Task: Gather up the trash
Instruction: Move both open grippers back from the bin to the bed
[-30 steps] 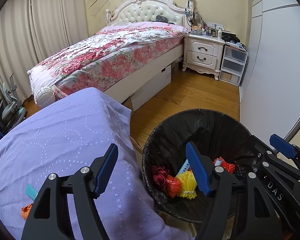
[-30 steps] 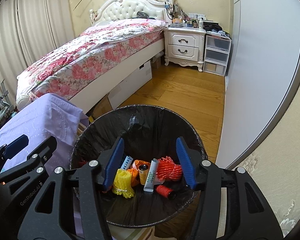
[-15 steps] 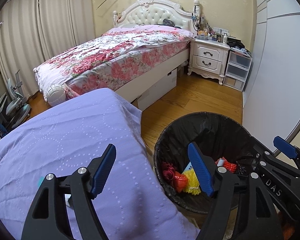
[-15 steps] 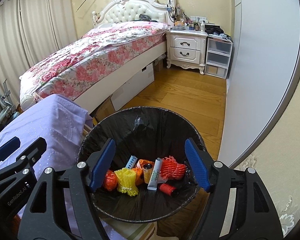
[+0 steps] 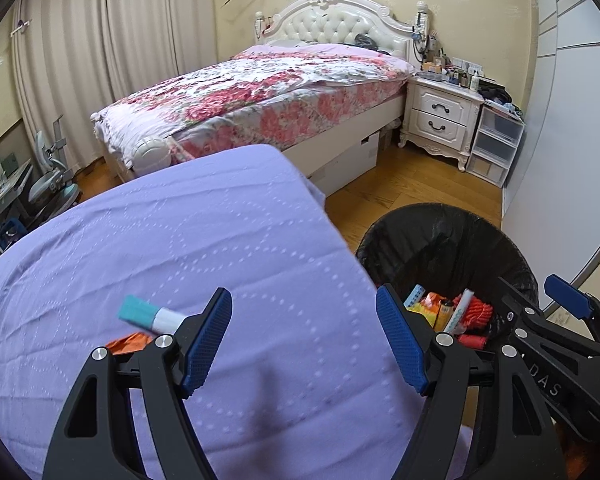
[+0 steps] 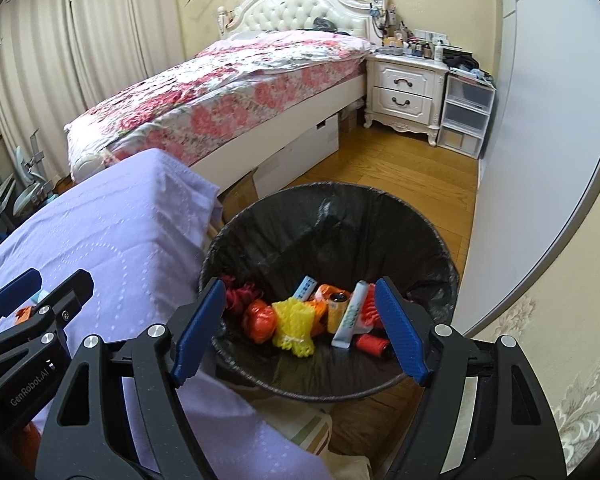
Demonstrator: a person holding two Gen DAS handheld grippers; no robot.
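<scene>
A bin with a black liner stands on the floor beside a table draped in purple cloth. It holds a yellow foam net, an orange-red ball, a white tube and a red spool. My right gripper hangs over the bin, its jaws opening with nothing between them. My left gripper is open and empty above the cloth. Left of it lie a teal-capped white tube and an orange wrapper, partly hidden by the left finger.
A bed with a floral cover fills the room behind the table. A white nightstand and plastic drawers stand at the back right. A white wardrobe wall runs close to the bin's right side, with wooden floor between.
The left gripper swung left from the bin to over the purple cloth, bringing the teal-capped tube and orange wrapper into view. The right jaws spread wider above the bin.
</scene>
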